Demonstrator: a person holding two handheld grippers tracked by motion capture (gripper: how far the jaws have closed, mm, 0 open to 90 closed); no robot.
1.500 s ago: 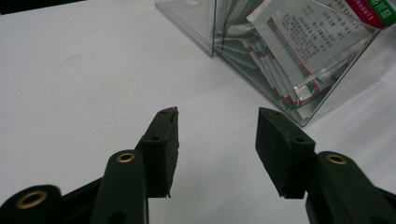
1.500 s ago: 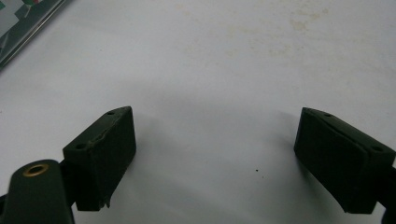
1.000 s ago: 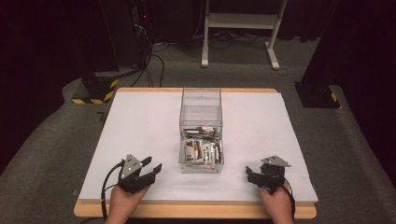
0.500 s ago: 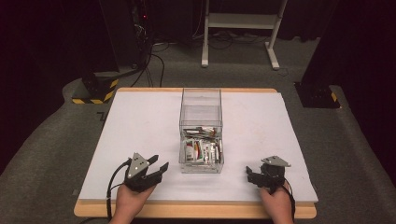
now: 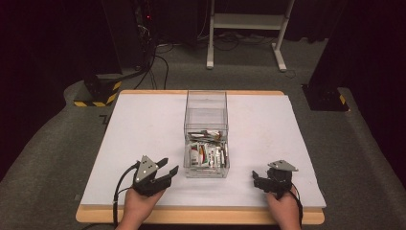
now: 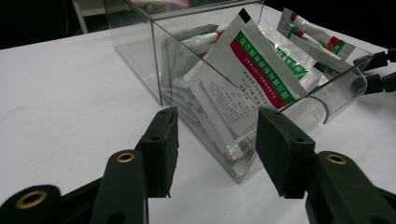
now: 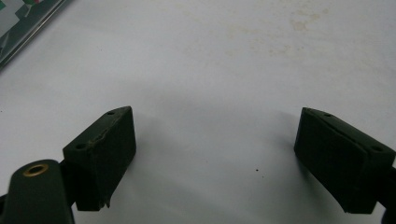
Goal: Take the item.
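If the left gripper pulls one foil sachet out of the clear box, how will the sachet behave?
The sachet is flat, thin and creased, so it will probably be light and bend. Its shiny foil may slip between the pads. The sachets lie packed in the clear box, so neighbours may come along.

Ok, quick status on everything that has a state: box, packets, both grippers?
Box: clear, upright on the table, its near end open on top.
Packets: piled inside the box at its near end, none taken out.
Left gripper: open, empty, pointed at the box, not touching it.
Right gripper: open, empty, low over the white table.
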